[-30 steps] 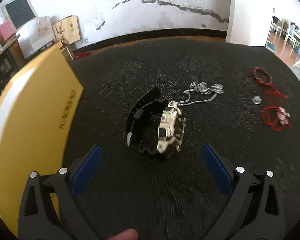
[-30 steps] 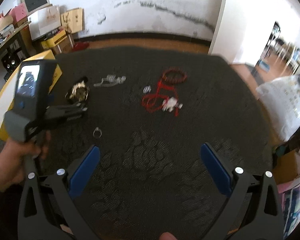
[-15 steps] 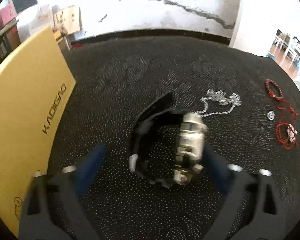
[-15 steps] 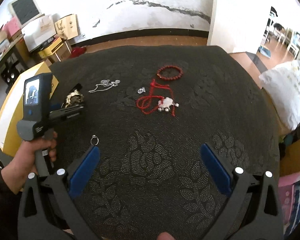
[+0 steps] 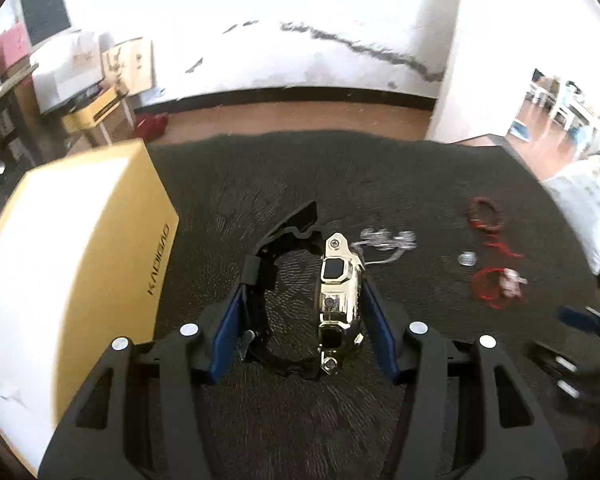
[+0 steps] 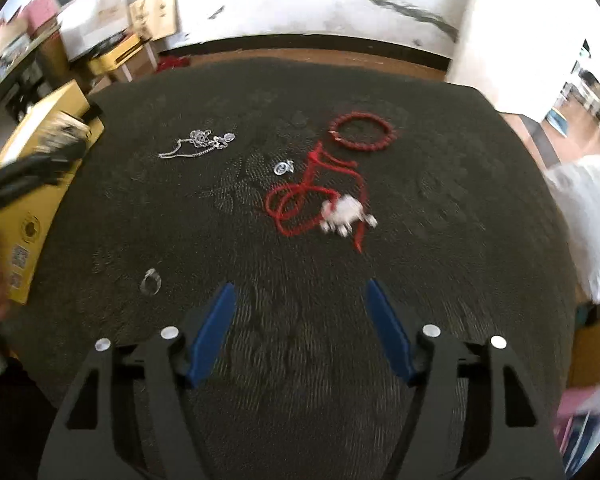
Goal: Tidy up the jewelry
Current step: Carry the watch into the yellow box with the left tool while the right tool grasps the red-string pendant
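1. Left gripper (image 5: 302,312): the blue fingers (image 5: 225,334) are drawn in on either side of the watch (image 5: 338,300), one against the black strap loop, the other against the gold case. It appears clamped on the watch; whether the watch is lifted clear of the cloth (image 5: 380,184) cannot be told from this view.

2. Watch orientation: the long axis of the case runs forward, parallel to the fingers, with the strap loop bulging toward the left finger and its free end pointing up and away. The grip is therefore across the short width of the loop.

3. Governing relation: the yellow box (image 5: 80,248) lies directly to the left of the held watch, close beside the left finger. If the box is the destination, which is a judgement, the move is a short sideways carry to the left, and the left gripper is much the nearer of the two.

4. Right gripper (image 6: 300,332): jaws part open with nothing between them, hovering over bare cloth.

5. Remaining items, ahead of the right gripper: a ring (image 6: 151,281) near-left, a red cord with charm (image 6: 320,204), a bead bracelet (image 6: 360,133), a small pendant (image 6: 283,167) and a silver chain (image 6: 200,142) farther off.
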